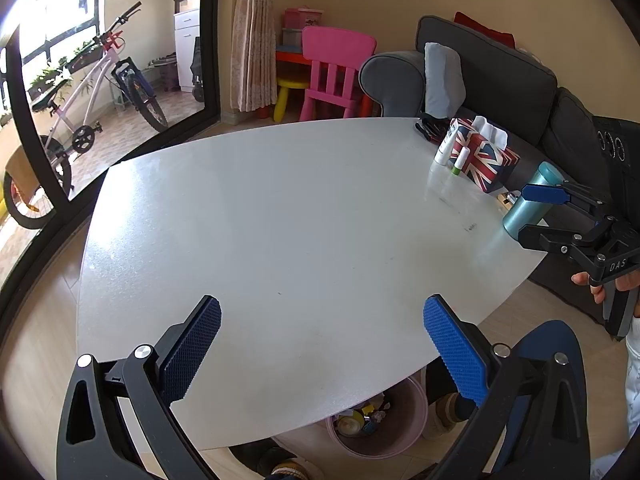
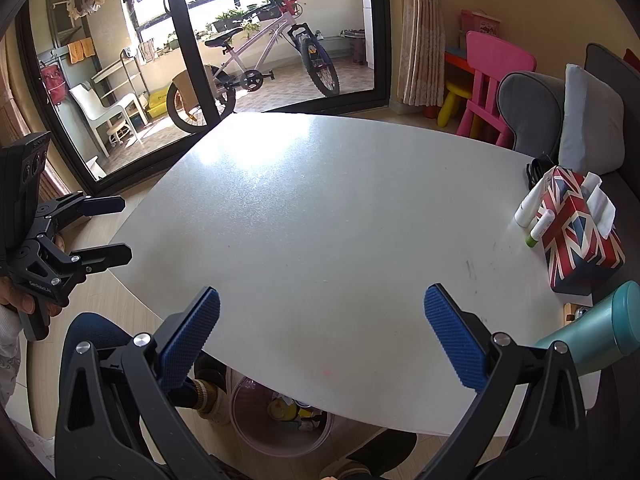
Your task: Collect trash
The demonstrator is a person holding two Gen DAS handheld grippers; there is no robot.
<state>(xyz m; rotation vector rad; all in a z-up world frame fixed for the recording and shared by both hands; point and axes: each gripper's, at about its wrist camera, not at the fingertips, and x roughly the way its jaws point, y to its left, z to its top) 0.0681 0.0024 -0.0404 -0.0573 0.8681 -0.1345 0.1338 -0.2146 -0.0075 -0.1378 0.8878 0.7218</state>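
A pink trash bin [image 1: 404, 428] stands on the floor under the near edge of the white table [image 1: 260, 220], with several bits of rubbish inside; the right wrist view shows the bin [image 2: 256, 436] too. My left gripper [image 1: 322, 344] hangs open over the table's near edge, nothing between its blue pads [image 1: 196, 352]. My right gripper [image 2: 322, 336] is open and empty as well, above the same edge of the table [image 2: 320, 200]. Each gripper appears in the other's view: the right gripper [image 1: 538, 216] beside a teal bottle, the left gripper [image 2: 124, 229] off the table's left side.
A teal bottle [image 2: 592, 336], a Union Jack tissue box [image 2: 580, 232] and two small tubes [image 2: 532, 216] crowd the table's right edge. A grey sofa [image 1: 500, 68] lies behind them. A pink chair [image 1: 332, 72] and a bicycle [image 2: 260, 64] stand farther off. Feet in slippers [image 1: 444, 416] are beside the bin.
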